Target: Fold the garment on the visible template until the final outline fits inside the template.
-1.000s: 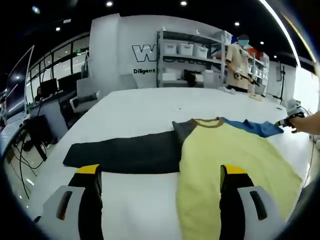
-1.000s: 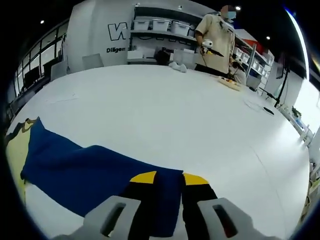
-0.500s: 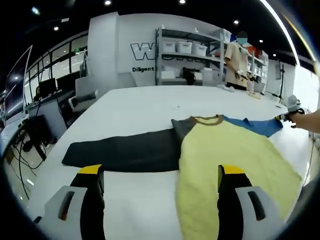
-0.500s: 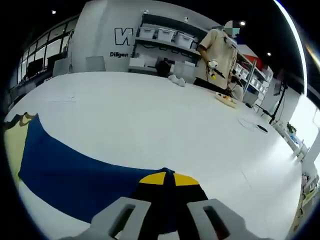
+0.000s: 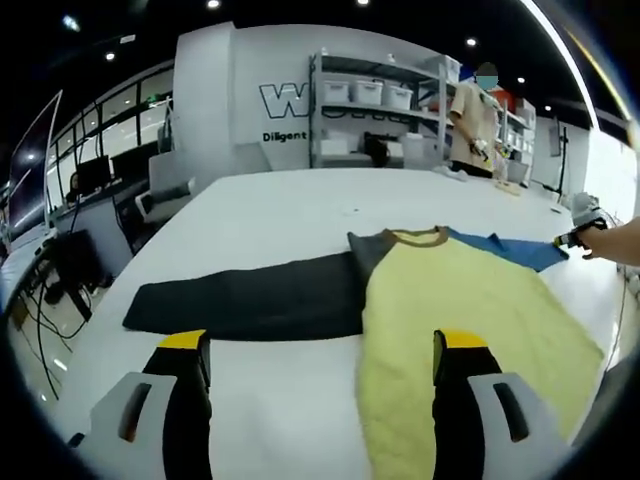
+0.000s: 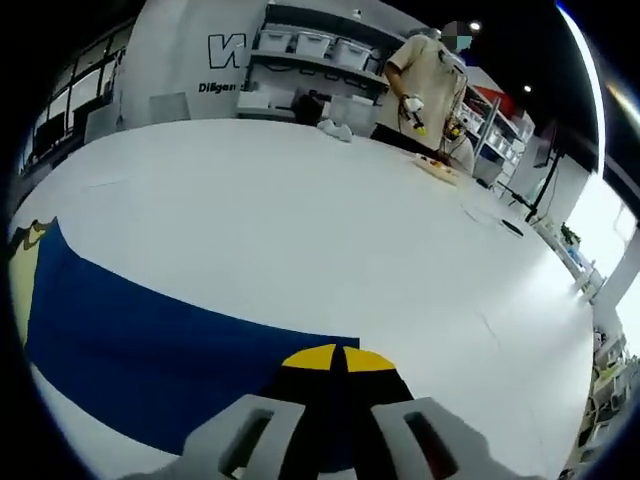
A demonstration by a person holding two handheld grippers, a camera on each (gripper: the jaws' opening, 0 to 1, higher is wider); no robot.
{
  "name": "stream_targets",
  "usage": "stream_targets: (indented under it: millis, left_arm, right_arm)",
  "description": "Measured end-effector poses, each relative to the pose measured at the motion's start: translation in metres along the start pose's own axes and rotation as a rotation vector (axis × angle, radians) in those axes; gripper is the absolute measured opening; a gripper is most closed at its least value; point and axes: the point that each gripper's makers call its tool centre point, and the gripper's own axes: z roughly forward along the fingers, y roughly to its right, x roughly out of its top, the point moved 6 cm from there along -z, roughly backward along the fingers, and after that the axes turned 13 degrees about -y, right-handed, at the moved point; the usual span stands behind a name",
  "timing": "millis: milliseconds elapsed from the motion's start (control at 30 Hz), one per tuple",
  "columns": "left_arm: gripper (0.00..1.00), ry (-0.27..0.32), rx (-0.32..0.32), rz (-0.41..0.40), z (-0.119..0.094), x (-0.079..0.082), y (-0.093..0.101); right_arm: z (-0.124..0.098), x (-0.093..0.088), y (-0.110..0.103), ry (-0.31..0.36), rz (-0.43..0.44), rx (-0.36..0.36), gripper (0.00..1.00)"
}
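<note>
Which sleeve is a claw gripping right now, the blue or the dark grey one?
The blue sleeve: the right claw is shut on its end. The dark grey sleeve lies flat, untouched.

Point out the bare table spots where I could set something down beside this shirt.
Free: the table beyond the dark sleeve and collar, toward the shelves; the near strip between the left tool's jaws, left of the yellow body; the wide stretch past the blue sleeve in the right gripper view. Crowded: the shirt's span, and the blue cuff the right tool pinches.
</note>
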Motion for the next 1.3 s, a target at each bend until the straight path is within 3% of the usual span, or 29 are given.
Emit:
stream_targets:
  millis: [400,767,1100,1300]
  left_arm:
    - [0.85,-0.006,-0.009,0.005,0.001,0.000,0.002]
    - [0.84,0.006,-0.031,0.003,-0.002,0.004,0.007]
    - [0.84,0.009,-0.034,0.004,-0.004,0.005,0.008]
    - [0.89,0.017,-0.030,-0.001,-0.003,0.005,0.008]
  right_arm:
    - [-0.016,-0.006,0.016,0.033,0.073,0.007,0.04]
    - [-0.037,-0.040,0.009,-0.013,0.083,0.044,0.07]
    - [-0.038,-0.047,0.004,0.000,0.101,0.067,0.11]
    - [-0.038,-0.047,0.000,0.000,0.151,0.098,0.07]
